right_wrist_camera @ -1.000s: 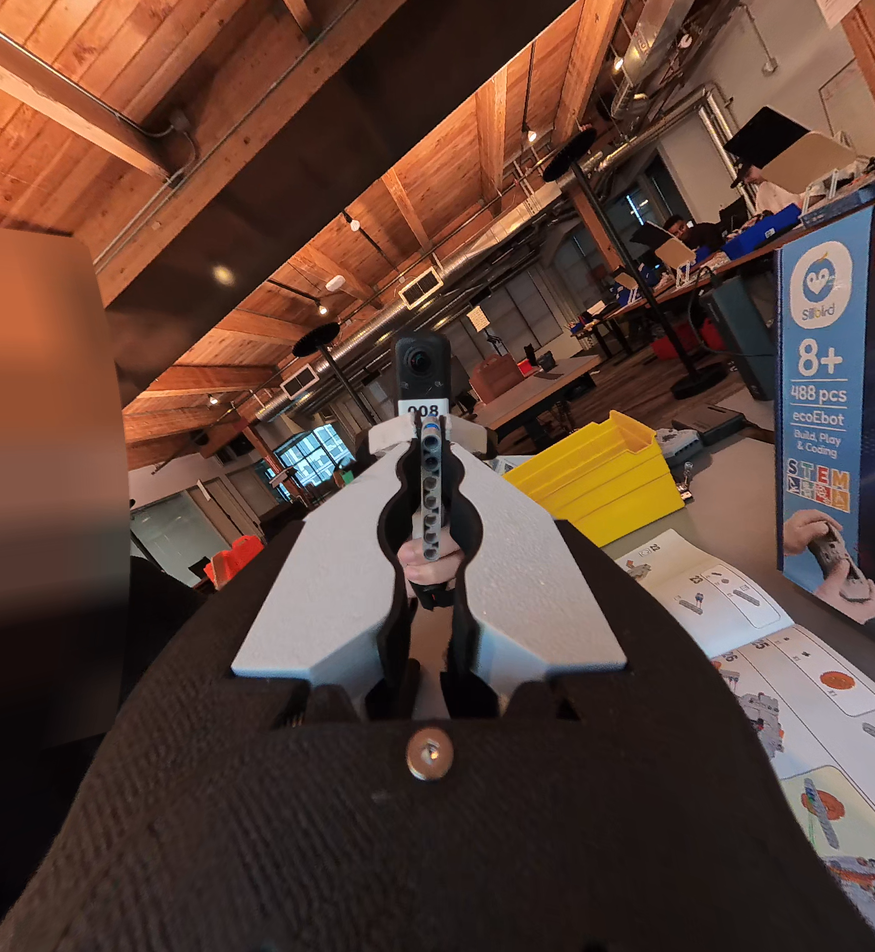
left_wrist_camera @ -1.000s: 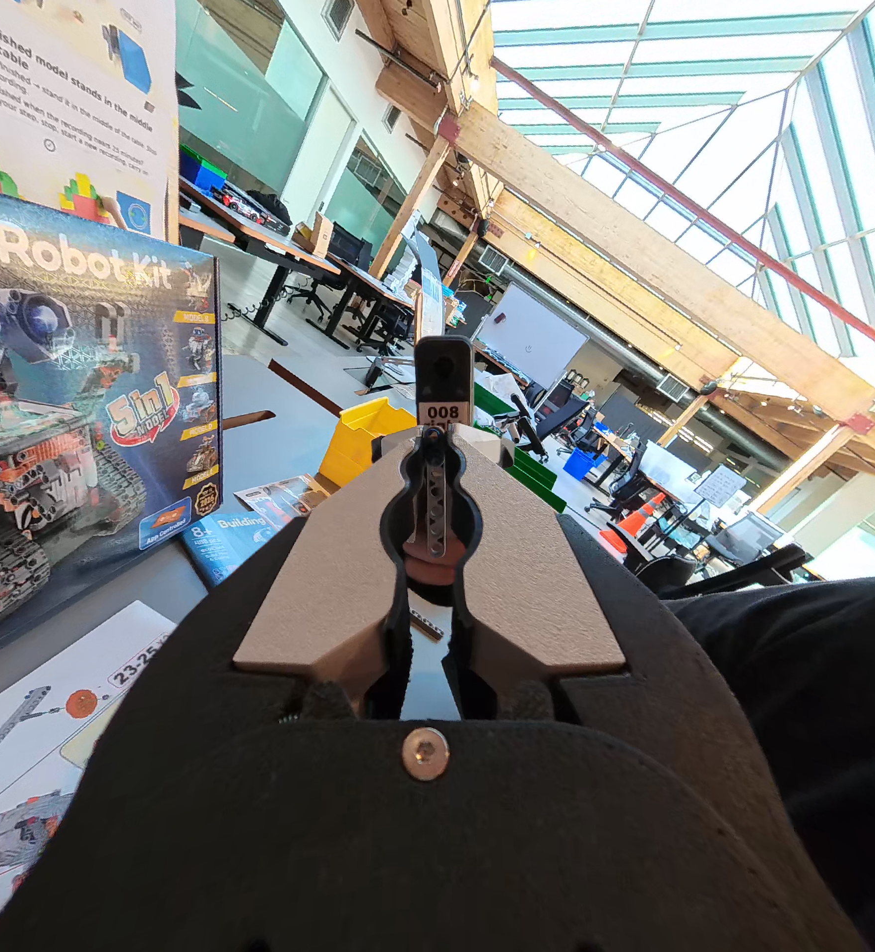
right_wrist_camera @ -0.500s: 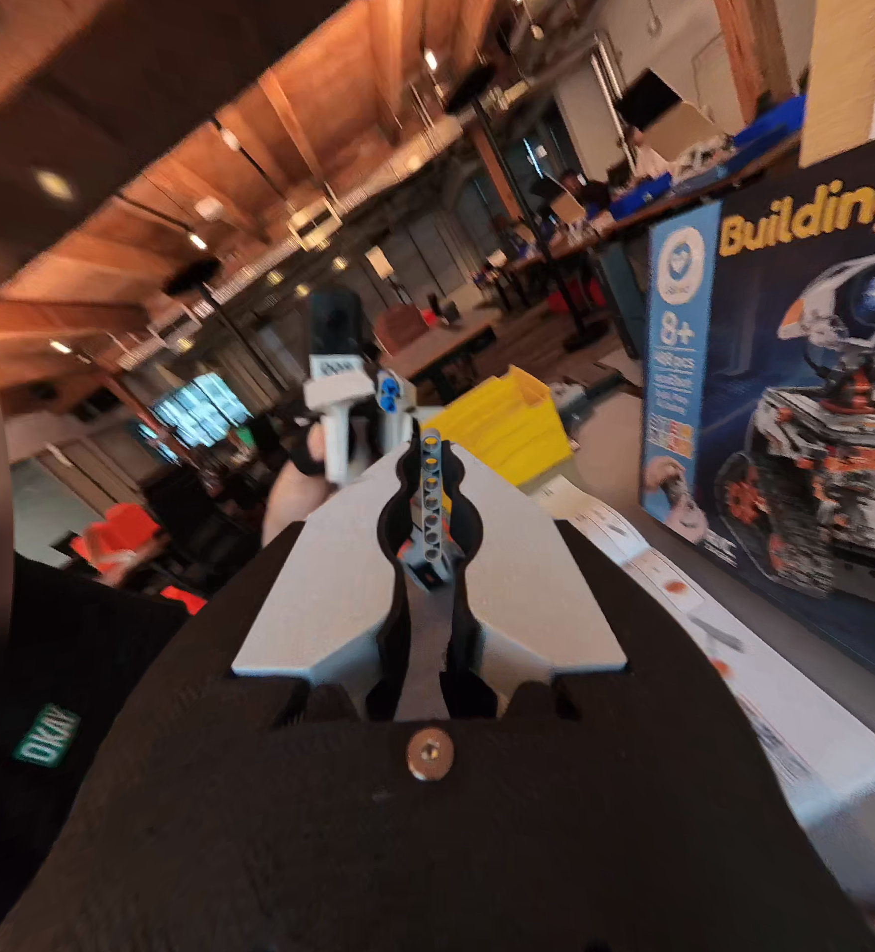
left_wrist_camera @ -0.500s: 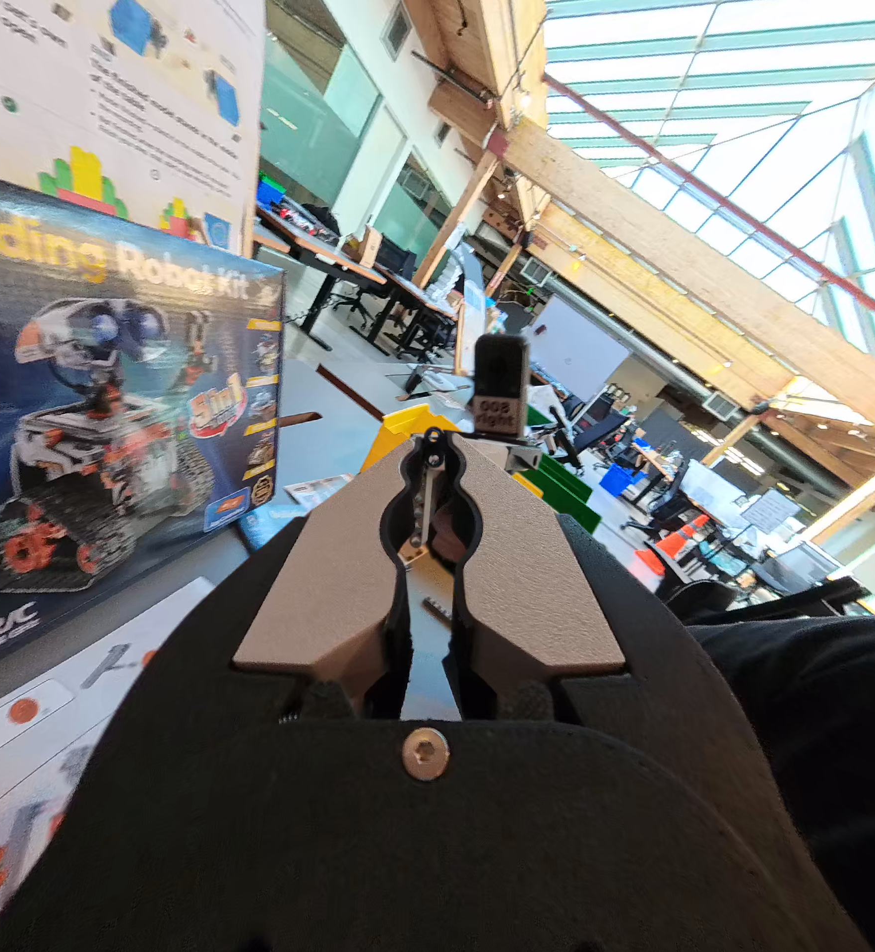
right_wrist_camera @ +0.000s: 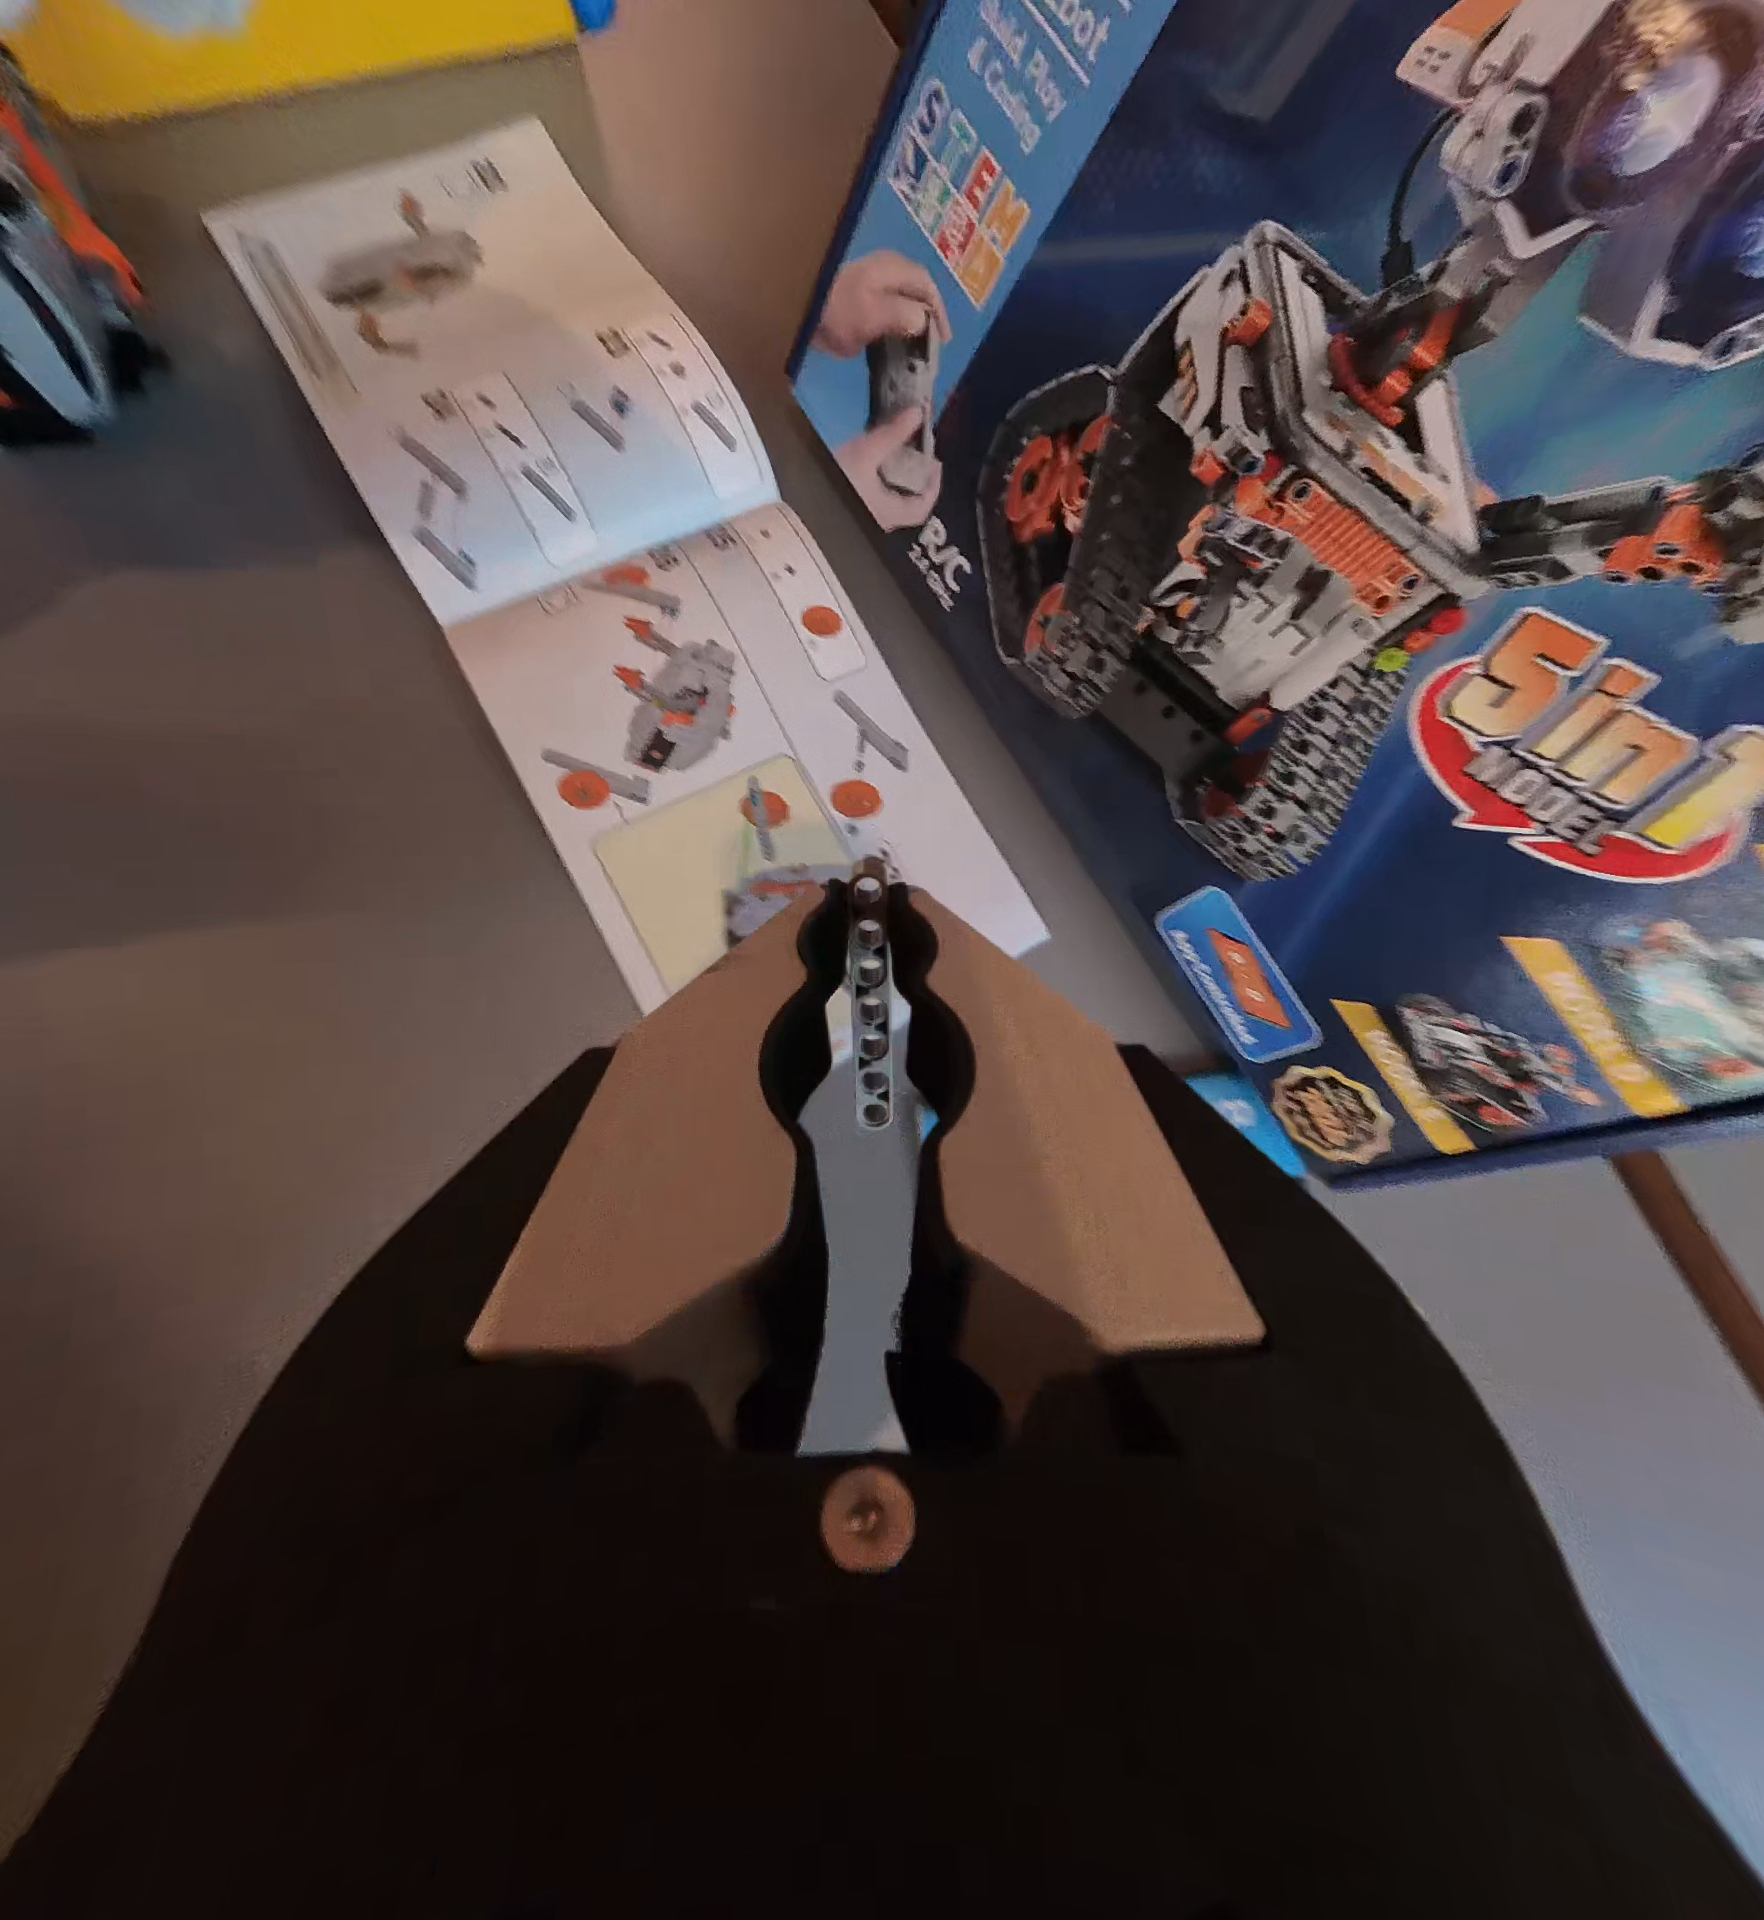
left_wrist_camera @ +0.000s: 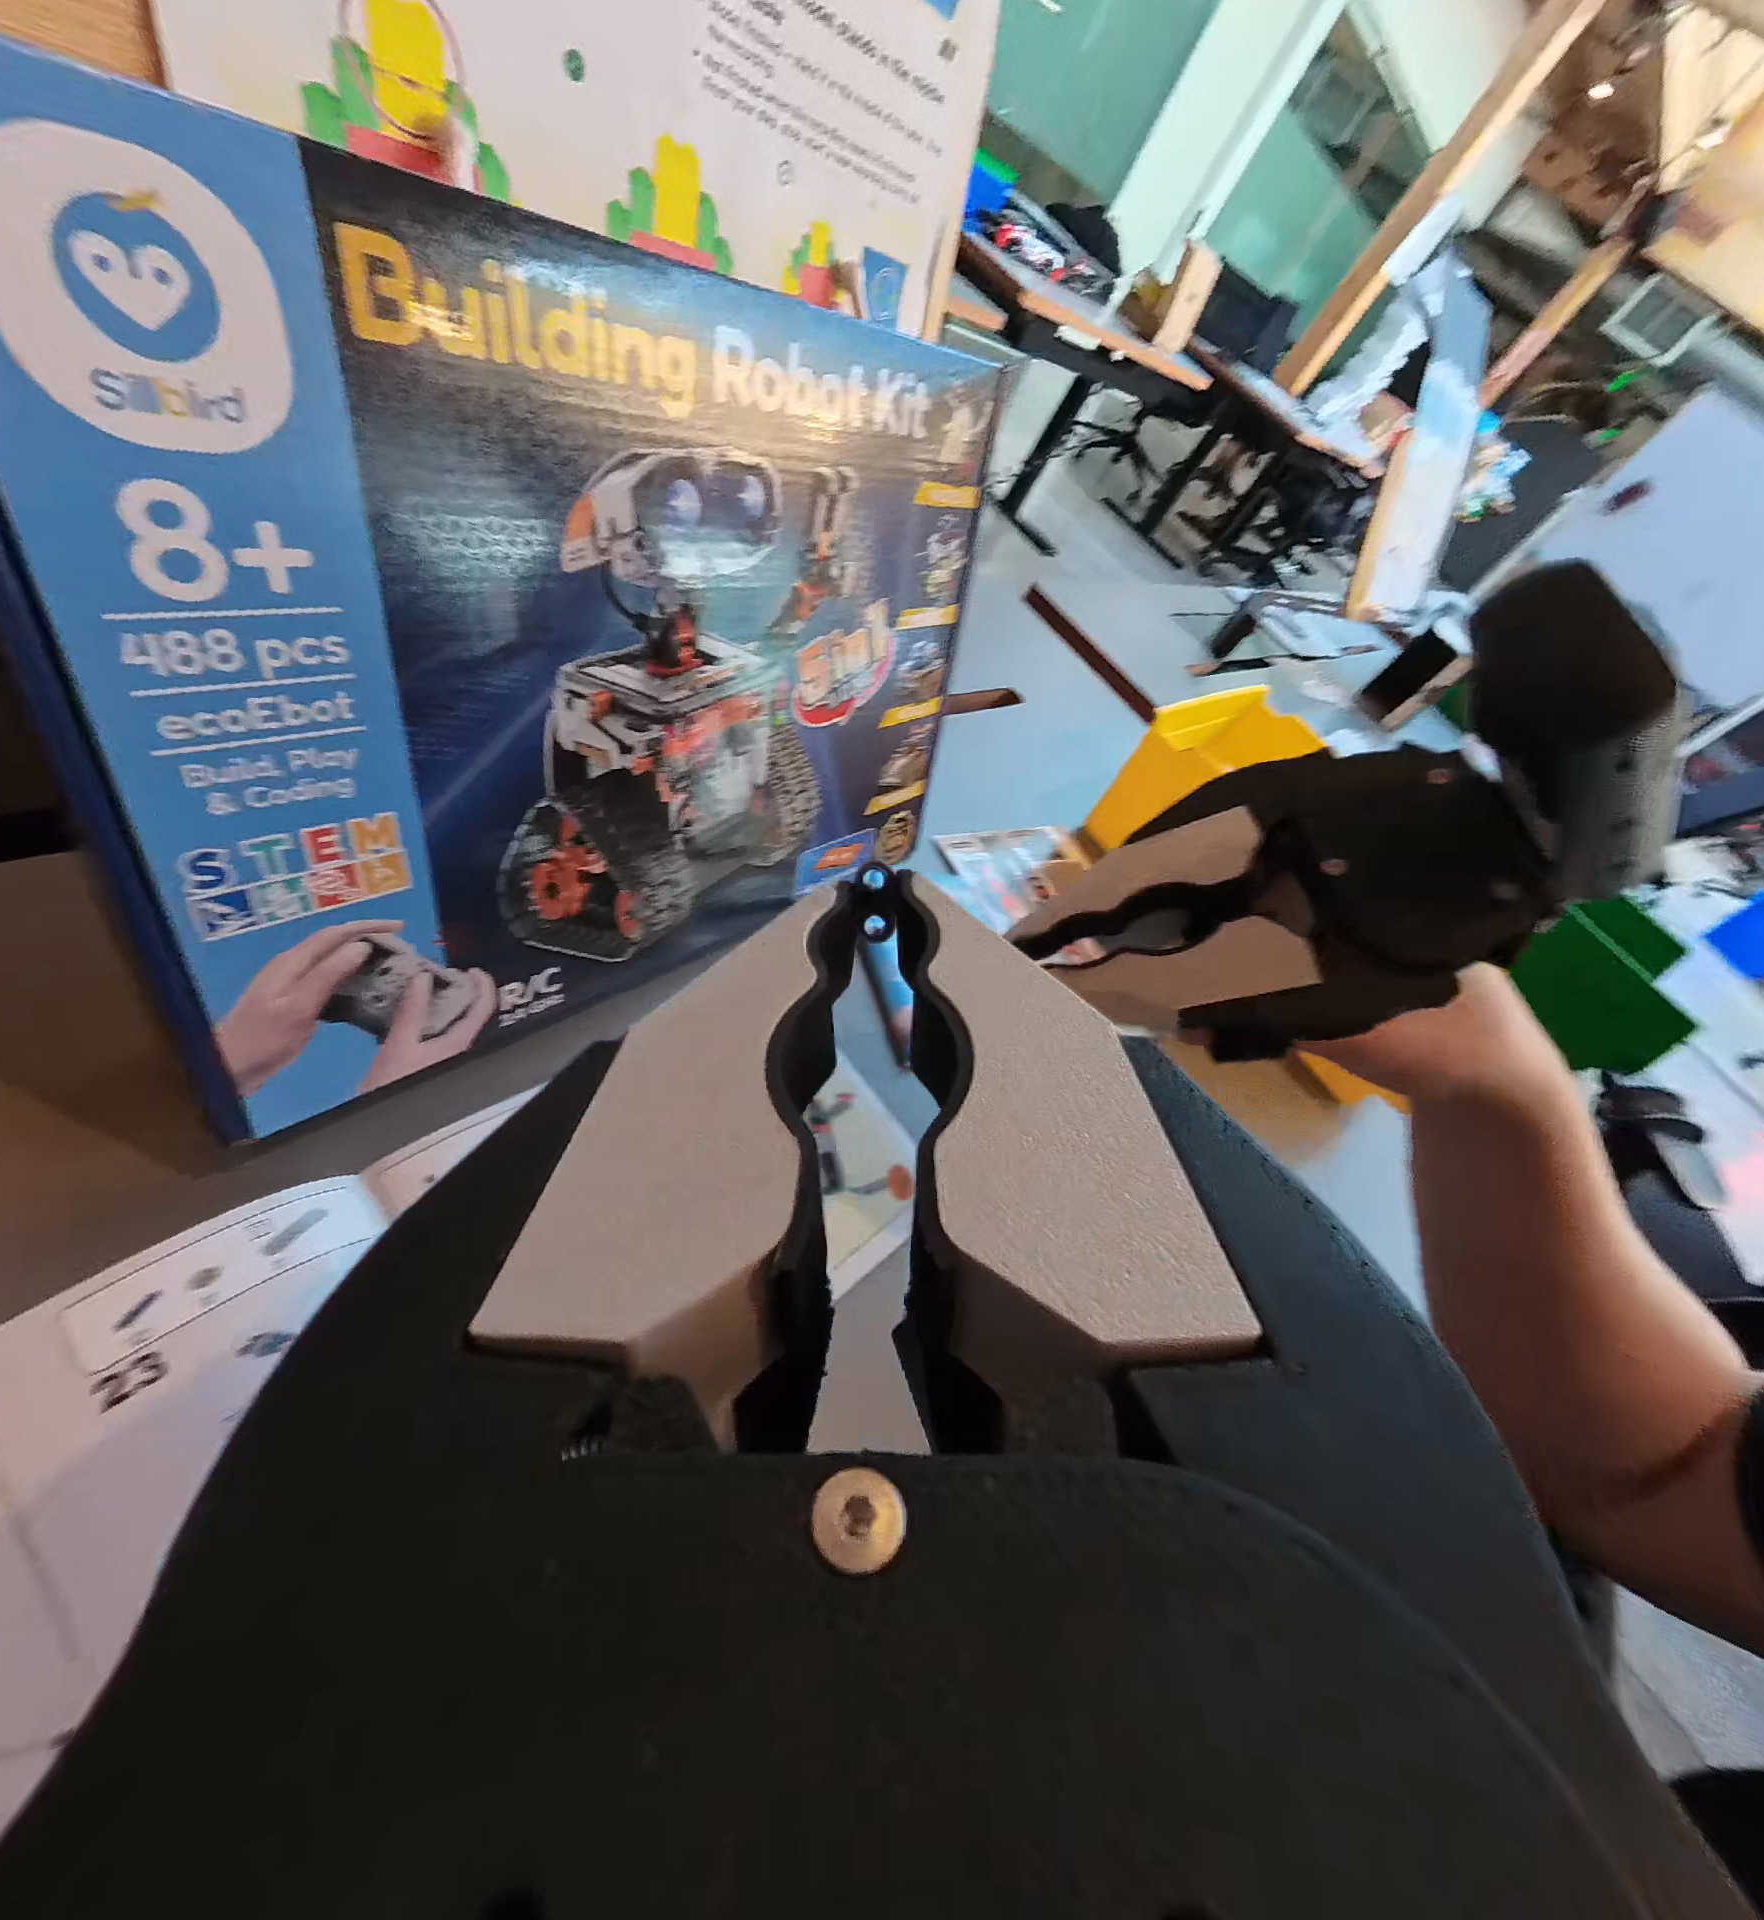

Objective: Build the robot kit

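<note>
My left gripper [left_wrist_camera: 876, 906] is shut on a small dark holed piece [left_wrist_camera: 875, 894], which sticks out at the fingertips. It points at a blue robot kit box [left_wrist_camera: 545, 582] standing on the table. My right gripper [right_wrist_camera: 867, 896] is shut on a grey beam with a row of holes [right_wrist_camera: 870, 1029]. It points down over the open instruction booklet [right_wrist_camera: 587, 499]. The right gripper also shows in the left wrist view [left_wrist_camera: 1029, 940], held by a hand, to the right of my left fingertips and apart from them.
The box [right_wrist_camera: 1377, 520] stands right of the booklet on the grey table [right_wrist_camera: 182, 831]. A partly built grey and orange model [right_wrist_camera: 5, 260] sits at the far left. A yellow bin [left_wrist_camera: 1200, 748] and a green bin [left_wrist_camera: 1595, 987] stand behind the right gripper.
Both grippers have tilted down from facing each other. The right one swung down over the booklet with the beam. The left one turned towards the box.
</note>
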Tool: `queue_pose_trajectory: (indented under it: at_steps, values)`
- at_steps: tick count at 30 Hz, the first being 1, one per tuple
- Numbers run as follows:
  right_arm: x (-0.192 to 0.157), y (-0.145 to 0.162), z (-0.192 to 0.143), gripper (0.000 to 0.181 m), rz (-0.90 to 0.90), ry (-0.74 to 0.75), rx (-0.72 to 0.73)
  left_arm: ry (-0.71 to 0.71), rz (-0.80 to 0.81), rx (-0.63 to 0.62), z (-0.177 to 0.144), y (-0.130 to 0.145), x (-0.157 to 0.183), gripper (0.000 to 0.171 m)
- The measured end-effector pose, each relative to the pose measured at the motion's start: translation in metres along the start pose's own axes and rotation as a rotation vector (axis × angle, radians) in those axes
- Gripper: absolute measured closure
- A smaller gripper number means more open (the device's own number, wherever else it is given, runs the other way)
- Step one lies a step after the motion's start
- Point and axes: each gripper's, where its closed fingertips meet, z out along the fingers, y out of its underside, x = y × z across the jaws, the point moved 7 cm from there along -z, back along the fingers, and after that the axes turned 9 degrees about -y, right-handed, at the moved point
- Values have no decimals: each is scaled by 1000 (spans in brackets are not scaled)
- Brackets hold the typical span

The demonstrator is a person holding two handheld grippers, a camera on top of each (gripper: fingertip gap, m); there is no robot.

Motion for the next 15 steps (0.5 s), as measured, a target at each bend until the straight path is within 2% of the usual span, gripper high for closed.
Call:
queue_pose_trajectory:
  at_steps: [2, 4, 8, 15]
  values:
    - [10, 7, -13, 176, -32, 106, -76, -86, 16, 10, -4, -2, -10, 166]
    - [26, 19, -32, 176, 19, 193, -125, -134, 2, 10, -8, -3, -20, 166]
    - [42, 32, -56, 176, 126, 244, -135, -101, -87, 12, -12, -3, -32, 167]
    - [42, 21, -66, 176, 127, 300, -59, -75, -135, 35, -18, -6, -39, 166]
